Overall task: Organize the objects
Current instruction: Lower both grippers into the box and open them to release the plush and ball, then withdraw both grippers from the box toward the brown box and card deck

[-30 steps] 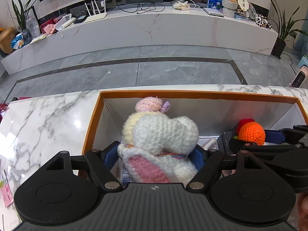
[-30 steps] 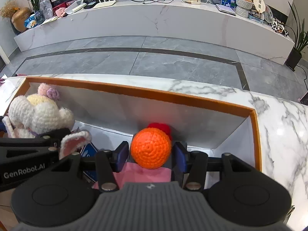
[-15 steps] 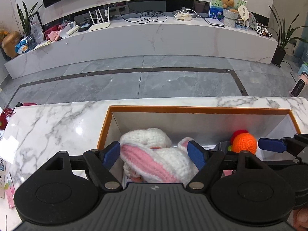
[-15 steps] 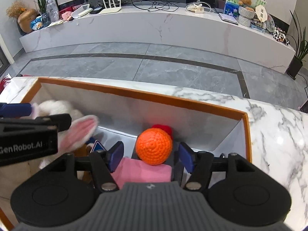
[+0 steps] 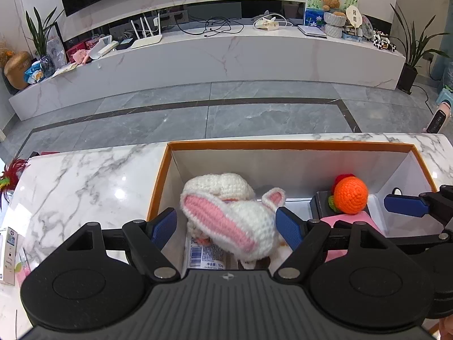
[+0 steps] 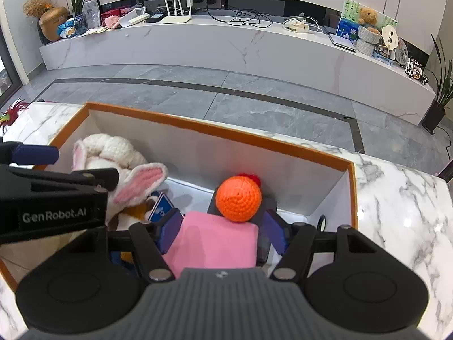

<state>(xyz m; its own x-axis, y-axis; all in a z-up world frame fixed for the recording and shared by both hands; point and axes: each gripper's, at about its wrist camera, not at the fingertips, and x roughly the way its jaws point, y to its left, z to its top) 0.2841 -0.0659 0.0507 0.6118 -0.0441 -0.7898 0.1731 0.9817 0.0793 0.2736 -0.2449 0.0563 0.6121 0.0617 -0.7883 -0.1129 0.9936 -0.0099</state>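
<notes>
On the marble table [image 5: 85, 187] stands an orange-rimmed box [image 5: 283, 144] with white walls inside. At the table's far left edge a small carton [image 5: 7, 255] is cut off by the frame; its print is too small to read.

The left gripper [image 5: 226, 223] hangs over the left end of the box, its blue pads [image 5: 164, 223] spread wide on either side of a crocheted white bunny [image 5: 235, 212] without touching it. The bunny lies inside the box, pink-lined ears uppermost; its face and lower body are hidden. Under it a packet [image 5: 203, 255] shows a barcode and some Chinese characters too small to make out, the rest covered by the bunny and the gripper body. In the right wrist view a blue card [image 6: 161, 208] pokes out beside the bunny, its print unclear, and the left gripper's side reads "GenRobot.AI".

Further right in the box, an orange crocheted ball [image 6: 238, 198] sits on a dark block [image 5: 321, 205], mostly hidden, with something red [image 6: 252, 178] behind it that cannot be identified. A pink pad [image 6: 215, 240] lies just in front of the ball. The right gripper [image 6: 219, 233] has its fingers apart, flanking the pink pad, gripping nothing; whether they brush its edges cannot be told. A small black ring [image 6: 321, 221] at the box's right wall is partly hidden.
</notes>
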